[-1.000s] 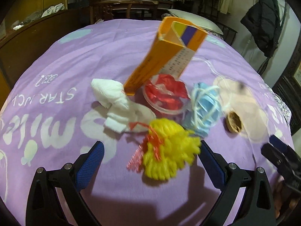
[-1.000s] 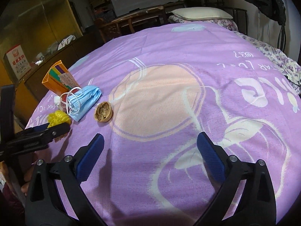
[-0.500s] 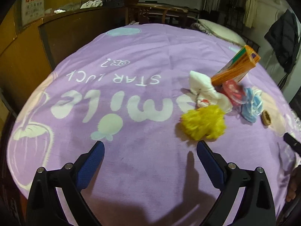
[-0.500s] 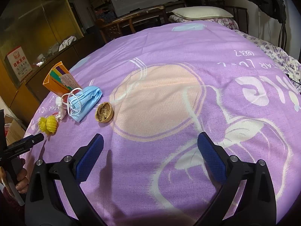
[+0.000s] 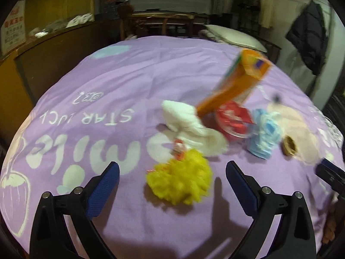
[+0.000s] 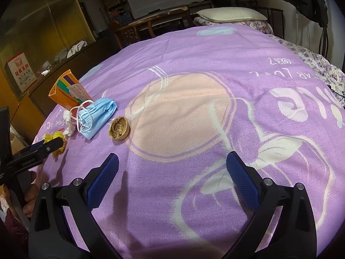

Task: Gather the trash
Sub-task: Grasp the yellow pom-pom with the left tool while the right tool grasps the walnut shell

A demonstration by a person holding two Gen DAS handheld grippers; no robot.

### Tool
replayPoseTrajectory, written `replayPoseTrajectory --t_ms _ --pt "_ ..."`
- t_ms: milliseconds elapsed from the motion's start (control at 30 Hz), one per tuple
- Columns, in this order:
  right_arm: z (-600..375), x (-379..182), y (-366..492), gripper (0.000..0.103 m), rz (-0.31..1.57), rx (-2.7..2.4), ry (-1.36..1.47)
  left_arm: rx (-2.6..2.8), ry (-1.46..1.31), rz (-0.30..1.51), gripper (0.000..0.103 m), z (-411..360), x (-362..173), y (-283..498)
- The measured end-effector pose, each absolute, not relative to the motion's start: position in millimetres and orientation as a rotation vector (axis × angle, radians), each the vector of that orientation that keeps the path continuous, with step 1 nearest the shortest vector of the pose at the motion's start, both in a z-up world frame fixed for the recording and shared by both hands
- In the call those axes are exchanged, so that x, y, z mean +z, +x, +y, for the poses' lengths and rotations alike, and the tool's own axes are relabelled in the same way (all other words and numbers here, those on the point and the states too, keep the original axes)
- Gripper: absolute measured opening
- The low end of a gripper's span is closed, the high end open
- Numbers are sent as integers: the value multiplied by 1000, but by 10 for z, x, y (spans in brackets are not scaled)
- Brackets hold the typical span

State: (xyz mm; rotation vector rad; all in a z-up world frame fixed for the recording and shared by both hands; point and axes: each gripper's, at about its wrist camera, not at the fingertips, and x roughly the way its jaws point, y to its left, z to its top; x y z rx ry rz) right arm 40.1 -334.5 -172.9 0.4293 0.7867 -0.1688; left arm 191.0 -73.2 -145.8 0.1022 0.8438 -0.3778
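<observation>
A pile of trash lies on the purple bedspread (image 5: 107, 86). It holds a yellow mesh ball (image 5: 179, 181), a white crumpled tissue (image 5: 183, 118), a leaning orange carton (image 5: 235, 84), a red-filled plastic cup (image 5: 234, 120), a blue face mask (image 5: 264, 133) and a walnut shell (image 5: 290, 147). My left gripper (image 5: 172, 172) has the yellow ball between its fingers; its jaws are closing and do not touch the ball. My right gripper (image 6: 172, 161) stands open over bare bedspread, right of the walnut shell (image 6: 119, 127) and the mask (image 6: 97, 114).
A wooden cabinet (image 6: 43, 32) runs along the bed's left side. A pillow (image 6: 230, 14) lies at the far end, with wooden furniture (image 5: 161, 21) behind it. A dark coat (image 5: 308, 36) hangs at the right wall. The left gripper's finger (image 6: 36, 151) and a hand show at the right view's left edge.
The left gripper swung left away from the pile, then came back, so the yellow ball lies between its fingers again. Its jaws have narrowed slightly. The right gripper has not moved.
</observation>
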Motion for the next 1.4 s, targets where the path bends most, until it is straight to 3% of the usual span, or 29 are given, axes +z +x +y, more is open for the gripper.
replayPoseTrajectory --t_ms 33,67,100,200,933,1333,1367,1400 --pt "-3347 -1729 402 96 787 -169 429 -383 75 872 84 -706 -1503 1979" --pt "-3346 -1729 401 96 787 -169 429 -389 59 889 66 -678 -1527 2017" --pt "-3344 -1729 400 96 787 -169 430 -380 49 883 56 -641 -1532 2017" --pt "-3345 -1730 400 96 786 -169 430 -389 49 837 40 -577 -1493 1917" --pt "-2897 -1626 778 95 800 -71 302 -396 35 840 46 -456 -1548 1825" --pt "-2759 -1696 1189 72 873 -59 266 -416 33 843 53 -479 -1557 1847" --pt "-2769 -1697 1180 67 870 -68 270 -419 32 844 53 -480 -1557 1847" --pt "-2776 -1696 1165 52 866 -86 269 -419 32 844 54 -483 -1558 1845"
